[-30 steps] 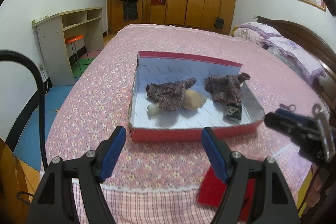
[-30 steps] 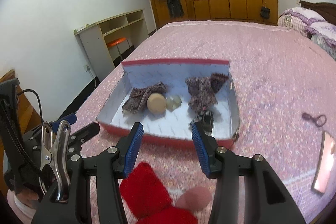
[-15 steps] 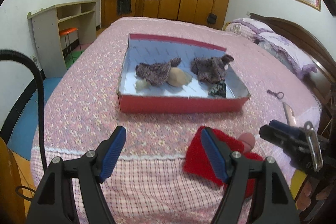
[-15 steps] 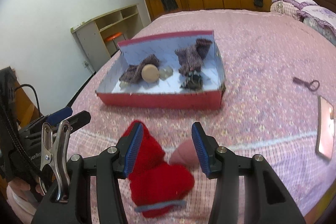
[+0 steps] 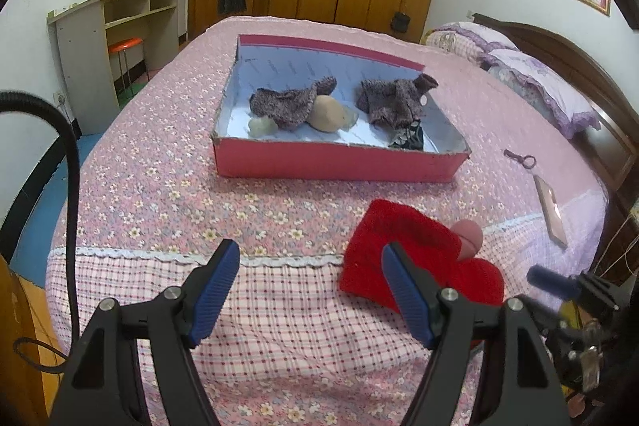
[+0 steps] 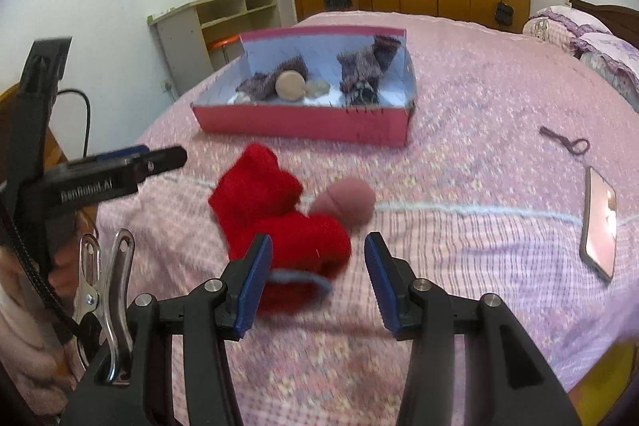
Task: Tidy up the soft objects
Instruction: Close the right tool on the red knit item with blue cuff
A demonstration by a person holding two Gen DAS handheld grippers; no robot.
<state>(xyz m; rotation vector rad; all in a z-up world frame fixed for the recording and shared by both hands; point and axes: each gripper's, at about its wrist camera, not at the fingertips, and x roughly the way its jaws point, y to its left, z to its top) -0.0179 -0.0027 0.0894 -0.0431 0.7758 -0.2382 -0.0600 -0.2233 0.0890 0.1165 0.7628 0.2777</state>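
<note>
A red knitted garment [image 5: 403, 242] [image 6: 279, 210] lies on the bed near its front edge, with a pink ball [image 5: 469, 232] [image 6: 345, 200] touching its right side. Behind them stands a red cardboard box [image 5: 339, 164] [image 6: 303, 122] holding two grey-purple knitted pieces [image 5: 285, 102] [image 5: 393, 98], a tan ball [image 5: 327, 112] [image 6: 289, 86] and a small dark item [image 5: 409, 138]. My left gripper [image 5: 309, 290] is open and empty, to the left of the red garment. My right gripper [image 6: 317, 280] is open and empty, right in front of the red garment.
A phone [image 5: 551, 208] [image 6: 599, 222] and a key [image 5: 519, 158] [image 6: 565, 142] lie on the bedspread at the right. Pillows [image 5: 535, 74] and the headboard are at the far right. A desk [image 5: 108, 30] with an orange stool stands left of the bed.
Both grippers have pulled back from the box toward the front edge of the bed. The red garment and pink ball now lie in full view ahead of them.
</note>
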